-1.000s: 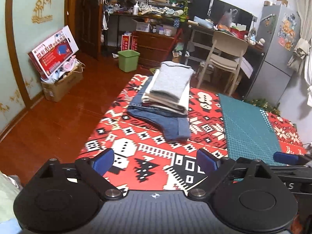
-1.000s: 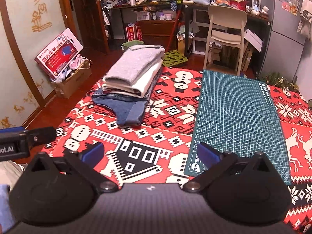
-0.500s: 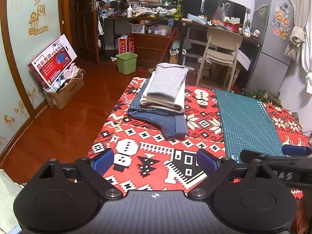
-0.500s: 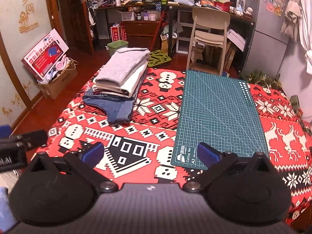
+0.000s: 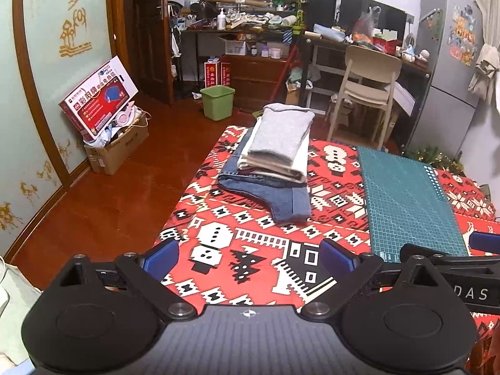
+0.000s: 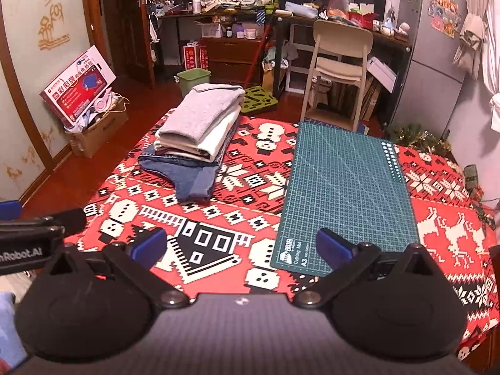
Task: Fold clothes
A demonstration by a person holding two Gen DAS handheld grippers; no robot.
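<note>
— Clothes (image 5: 276,159): where?
— Stacked on the patterned cloth (image 5: 250,250), left of the green cutting mat (image 5: 406,200); jeans lowest, mostly covered.
— Claws?
— Left gripper (image 5: 248,257) and right gripper (image 6: 239,245) both spread wide, holding nothing.
— Containers?
— Cardboard box (image 5: 115,150) crammed, contents unclear; green bin (image 5: 217,101), inside unseen

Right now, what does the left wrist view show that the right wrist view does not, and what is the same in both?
Only the left wrist view shows the right tongs at its right edge. Only the right wrist view shows the left tongs at its left edge, and the white reindeer pattern on the cloth. Both show the stack of folded clothes, the green cutting mat and the beige chair, and both tongs are open and empty.
</note>
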